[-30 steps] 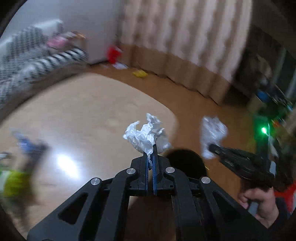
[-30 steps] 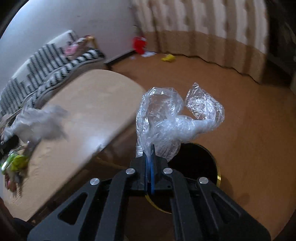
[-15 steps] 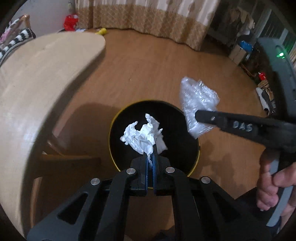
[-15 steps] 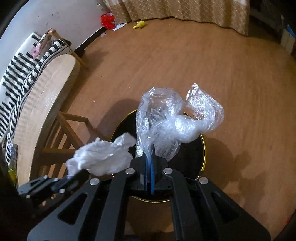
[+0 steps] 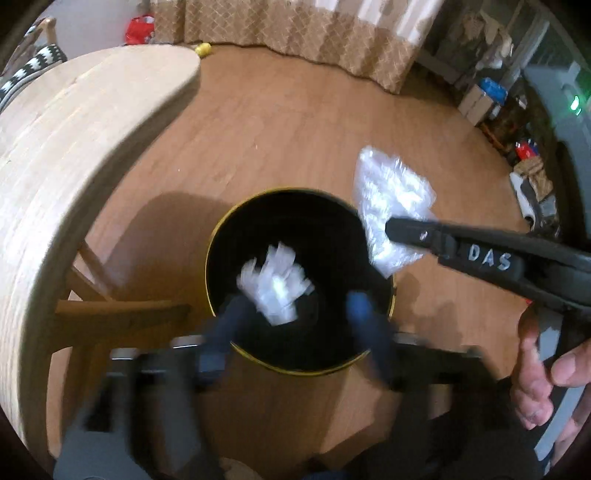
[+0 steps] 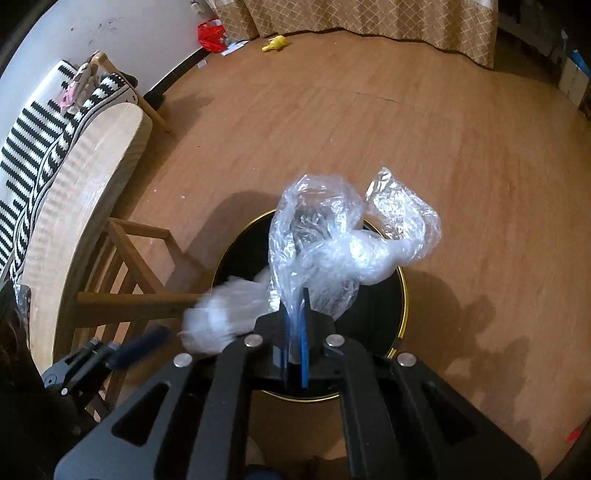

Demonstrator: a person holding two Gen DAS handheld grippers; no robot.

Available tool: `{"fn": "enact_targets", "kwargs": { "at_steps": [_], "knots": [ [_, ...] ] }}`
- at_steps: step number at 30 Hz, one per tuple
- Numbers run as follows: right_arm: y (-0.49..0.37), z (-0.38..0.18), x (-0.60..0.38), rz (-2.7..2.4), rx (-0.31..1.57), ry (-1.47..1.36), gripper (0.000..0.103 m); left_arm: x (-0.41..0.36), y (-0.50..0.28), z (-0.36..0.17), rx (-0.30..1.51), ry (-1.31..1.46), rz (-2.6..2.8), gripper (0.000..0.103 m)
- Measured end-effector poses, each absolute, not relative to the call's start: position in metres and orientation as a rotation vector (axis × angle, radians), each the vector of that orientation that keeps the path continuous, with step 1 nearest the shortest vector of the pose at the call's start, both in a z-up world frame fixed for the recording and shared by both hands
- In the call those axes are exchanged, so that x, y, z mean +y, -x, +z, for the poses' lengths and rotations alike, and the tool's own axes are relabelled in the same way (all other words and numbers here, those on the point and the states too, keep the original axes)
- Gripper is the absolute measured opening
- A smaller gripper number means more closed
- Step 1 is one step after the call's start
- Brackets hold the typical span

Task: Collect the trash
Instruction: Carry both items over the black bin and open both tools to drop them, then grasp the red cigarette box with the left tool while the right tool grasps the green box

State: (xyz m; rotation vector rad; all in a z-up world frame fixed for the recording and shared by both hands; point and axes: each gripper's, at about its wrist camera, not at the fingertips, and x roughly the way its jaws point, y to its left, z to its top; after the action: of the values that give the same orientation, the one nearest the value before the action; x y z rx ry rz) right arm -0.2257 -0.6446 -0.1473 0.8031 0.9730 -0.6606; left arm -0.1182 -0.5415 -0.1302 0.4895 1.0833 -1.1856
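Floorboards (image 6: 461, 122) lie bare and wide beyond the black bin (image 5: 291, 363), all the way to the curtain hem (image 5: 332, 40), with only a yellow toy (image 6: 274, 44) and a red bag (image 6: 210, 35) far off by the wall. The bin stands on the floor with its gold rim just beside the rounded edge of the wooden desk (image 5: 74, 155); the desk's leg frame (image 6: 129, 288) comes close to the rim on that side.

Over the bin's mouth, the left hand-held gripper (image 5: 295, 314) has just been spreading its jaws, and they now stand well apart, blurred. The crumpled white paper (image 5: 275, 282) sits between them against the dark inside of the bin, touching neither pad as far as I can see, and it is smeared too.

The right hand-held gripper (image 6: 294, 325) is clamped tight on a crumpled clear plastic bag (image 6: 343, 243), which balloons above the far side of the rim. A person's hand (image 5: 543, 373) grips its handle at the edge of the left view. Boxes and clutter (image 5: 491, 99) crowd the far corner, well away from the bin.
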Motion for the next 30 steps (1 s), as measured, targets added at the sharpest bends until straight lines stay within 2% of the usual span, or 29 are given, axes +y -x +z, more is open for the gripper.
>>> {"fn": "enact_targets", "kwargs": {
  "at_steps": [3, 5, 6, 7, 8, 14, 20, 25, 30],
  "knots": [
    [0.224, -0.146, -0.645, -0.665, 0.972, -0.798, 0.004, -0.540, 0.118, -0.126, 1.076, -0.486, -1.189, 0.073],
    [0.224, -0.147, -0.645, -0.666, 0.975, -0.795, 0.011, -0.538, 0.117, -0.122, 1.084, -0.475, -1.179, 0.078],
    [0.223, -0.146, -0.645, -0.669, 0.973, -0.789, 0.033, -0.535, 0.118, -0.118, 1.085, -0.470, -1.179, 0.079],
    [0.224, -0.144, -0.644, -0.680, 0.965, -0.777, 0.067, -0.534, 0.119, -0.115, 1.083, -0.468, -1.179, 0.081],
    [0.224, -0.142, -0.643, -0.687, 0.951, -0.762, 0.075, -0.531, 0.119, -0.110, 1.074, -0.465, -1.179, 0.084],
    [0.219, -0.137, -0.636, -0.670, 0.942, -0.739, 0.075, -0.501, 0.117, -0.079, 1.019, -0.443, -1.160, 0.090],
    [0.209, -0.117, -0.616, -0.691, 0.902, -0.641, 0.075, -0.449, 0.095, -0.039, 0.983, -0.376, -1.068, 0.092],
    [0.179, -0.090, -0.579, -0.624, 0.843, -0.548, 0.075, -0.365, 0.063, 0.001, 0.907, -0.310, -0.955, 0.093],
    [0.118, -0.062, -0.508, -0.431, 0.815, -0.454, 0.075, -0.253, 0.021, 0.017, 0.872, -0.221, -0.743, 0.093]
  ]
}}
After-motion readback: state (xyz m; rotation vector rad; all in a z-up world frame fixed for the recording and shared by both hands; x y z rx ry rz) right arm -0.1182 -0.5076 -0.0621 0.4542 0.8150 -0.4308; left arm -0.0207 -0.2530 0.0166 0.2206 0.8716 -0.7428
